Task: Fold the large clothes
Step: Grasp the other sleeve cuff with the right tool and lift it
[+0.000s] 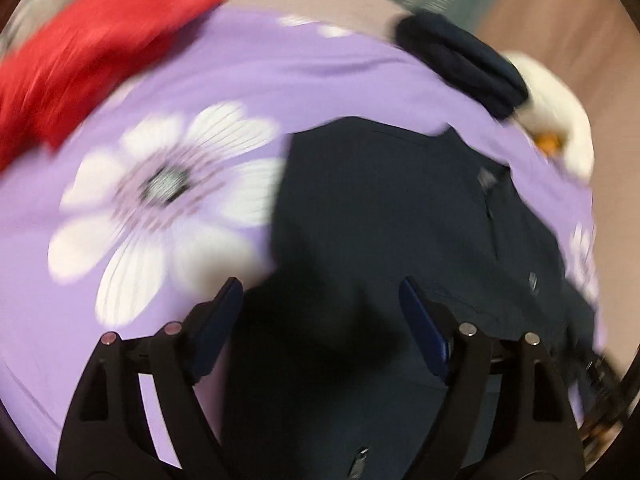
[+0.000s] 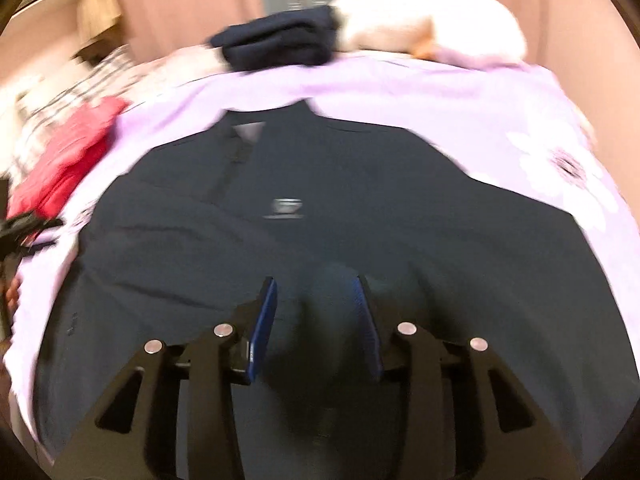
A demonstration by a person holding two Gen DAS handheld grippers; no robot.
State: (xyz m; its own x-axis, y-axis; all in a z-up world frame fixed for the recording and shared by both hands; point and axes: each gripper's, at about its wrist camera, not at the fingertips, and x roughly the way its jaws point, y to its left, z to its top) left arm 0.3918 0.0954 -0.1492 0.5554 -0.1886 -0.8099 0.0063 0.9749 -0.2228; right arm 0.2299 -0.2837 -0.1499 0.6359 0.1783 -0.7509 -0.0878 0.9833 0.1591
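Hovering over a dark navy jacket [image 2: 360, 208] spread on a lilac flowered bedsheet [image 1: 248, 80], both views blurred.

Left gripper [image 1: 320, 300]: jaws wide apart, nothing between them, jacket filling centre and right of its frame. Right gripper [image 2: 316, 304]: jaws partly apart with a raised fold of jacket between; cannot tell if the pads press it. Red garment [image 1: 92, 52] upper left; folded dark garment [image 2: 280, 36] and white plush toy [image 2: 432, 20] at top edge.
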